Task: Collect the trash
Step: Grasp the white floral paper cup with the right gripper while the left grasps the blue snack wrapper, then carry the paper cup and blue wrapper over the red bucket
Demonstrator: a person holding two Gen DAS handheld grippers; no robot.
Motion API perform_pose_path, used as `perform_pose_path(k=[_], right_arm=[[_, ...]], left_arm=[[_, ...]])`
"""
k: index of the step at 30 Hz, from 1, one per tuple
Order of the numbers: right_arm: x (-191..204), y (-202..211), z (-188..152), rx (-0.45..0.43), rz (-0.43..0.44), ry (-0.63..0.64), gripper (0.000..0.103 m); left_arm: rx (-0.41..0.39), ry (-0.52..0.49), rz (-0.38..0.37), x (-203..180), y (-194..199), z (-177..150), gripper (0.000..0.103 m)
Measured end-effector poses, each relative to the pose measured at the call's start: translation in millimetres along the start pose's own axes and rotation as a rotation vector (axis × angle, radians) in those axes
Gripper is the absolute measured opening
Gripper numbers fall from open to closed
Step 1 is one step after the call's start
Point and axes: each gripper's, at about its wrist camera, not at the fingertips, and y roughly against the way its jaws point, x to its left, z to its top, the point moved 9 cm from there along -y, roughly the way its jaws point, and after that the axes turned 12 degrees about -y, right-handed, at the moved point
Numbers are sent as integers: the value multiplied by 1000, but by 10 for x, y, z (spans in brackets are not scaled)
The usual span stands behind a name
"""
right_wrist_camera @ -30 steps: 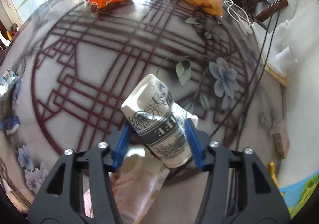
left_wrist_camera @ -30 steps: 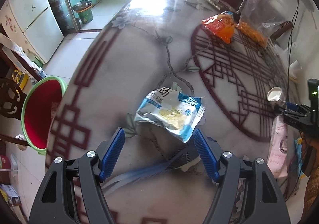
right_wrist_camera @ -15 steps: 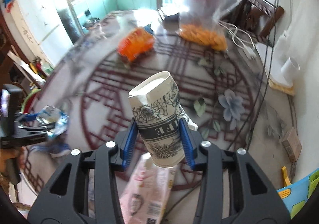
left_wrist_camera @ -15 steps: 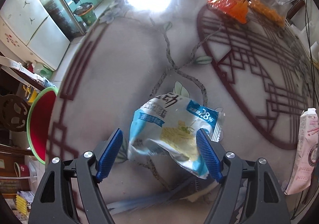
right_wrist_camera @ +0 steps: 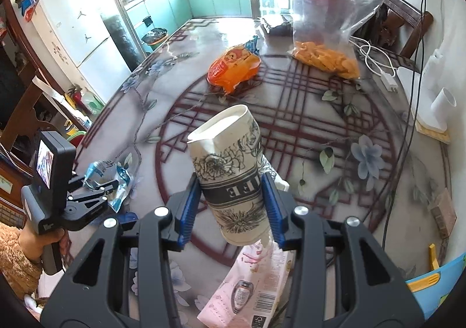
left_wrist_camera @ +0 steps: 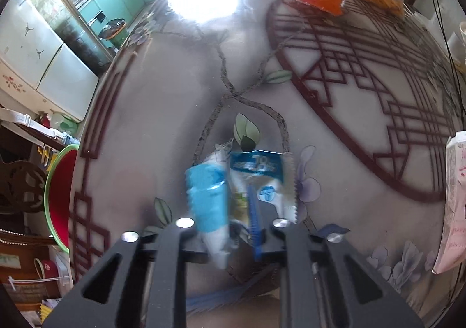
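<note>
My left gripper (left_wrist_camera: 230, 211) is shut on a crumpled blue-and-white snack wrapper (left_wrist_camera: 259, 179), which bulges out between the fingers just above the patterned table (left_wrist_camera: 163, 129). The same gripper and wrapper (right_wrist_camera: 107, 176) show at the left of the right wrist view. My right gripper (right_wrist_camera: 233, 199) is shut on a dented paper coffee cup (right_wrist_camera: 230, 170) with black flower prints, held upright above the table. A red bin with a green rim (left_wrist_camera: 59, 196) stands on the floor past the table's left edge.
An orange snack bag (right_wrist_camera: 231, 70) and a clear zip bag of orange snacks (right_wrist_camera: 326, 59) lie at the far side. A pink packet (right_wrist_camera: 253, 287) lies under my right gripper. White cables and a charger (right_wrist_camera: 384, 77) run along the right edge.
My left gripper has closed on the wrapper, squeezing it narrow. My right gripper has raised the cup higher and tilted the view up towards the kitchen.
</note>
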Motion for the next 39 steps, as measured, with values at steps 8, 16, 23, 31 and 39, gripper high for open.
perform_pose_path(k=[8, 16, 23, 31, 39], right_arm=[[136, 92, 25, -29, 13, 17, 41], [430, 149, 16, -47, 59, 31, 41], [654, 157, -29, -43, 82, 54, 41], [895, 202, -50, -53, 97, 79, 41], [1085, 84, -94, -37, 82, 69, 41]], left_arm=[[-87, 101, -61, 163, 341, 38, 6], [-175, 175, -149, 250, 754, 28, 6], [-217, 196, -167, 330, 958, 18, 7], [-239, 197, -174, 433, 1068, -22, 7], [-242, 202, -179, 621, 1038, -116, 7]])
